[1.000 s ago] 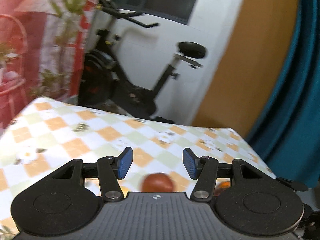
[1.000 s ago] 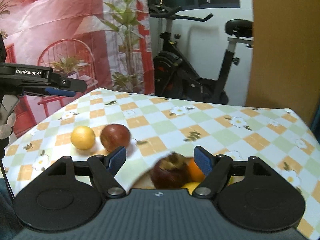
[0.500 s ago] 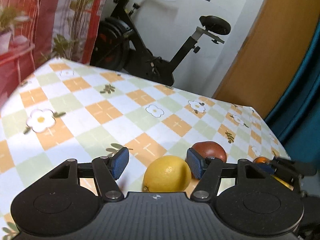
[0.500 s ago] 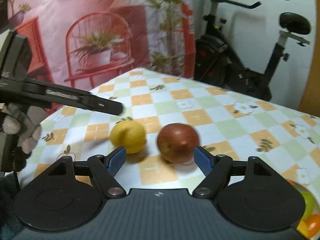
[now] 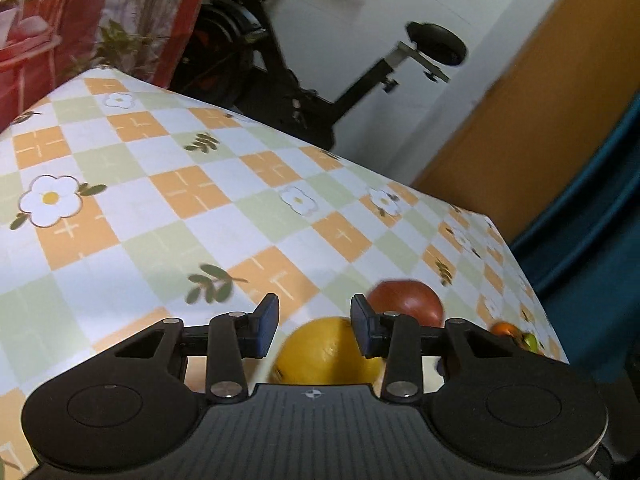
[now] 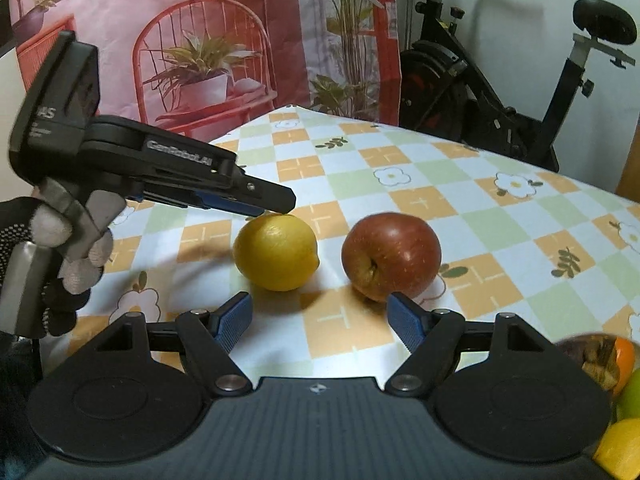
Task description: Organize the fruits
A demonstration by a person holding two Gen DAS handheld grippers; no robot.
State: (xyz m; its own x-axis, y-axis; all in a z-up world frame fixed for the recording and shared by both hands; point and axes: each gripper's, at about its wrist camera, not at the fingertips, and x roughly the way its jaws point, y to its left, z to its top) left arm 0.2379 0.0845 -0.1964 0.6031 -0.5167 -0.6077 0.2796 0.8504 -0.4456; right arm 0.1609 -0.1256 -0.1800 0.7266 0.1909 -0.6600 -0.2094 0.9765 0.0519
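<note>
Since a second ago your left gripper has dropped toward the checked tablecloth and now sits over the lemon, jaws closing but pads not on it; from the right wrist its tip meets the lemon's top edge. The red apple lies just right of the lemon, apart from it. Your right gripper has swung from the fruit pile and hangs open just short of both.

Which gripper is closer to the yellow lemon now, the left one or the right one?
Left. The left gripper hangs right above the lemon, its fingers closing over the top. The right gripper stands open, back from both the lemon and the apple.
</note>
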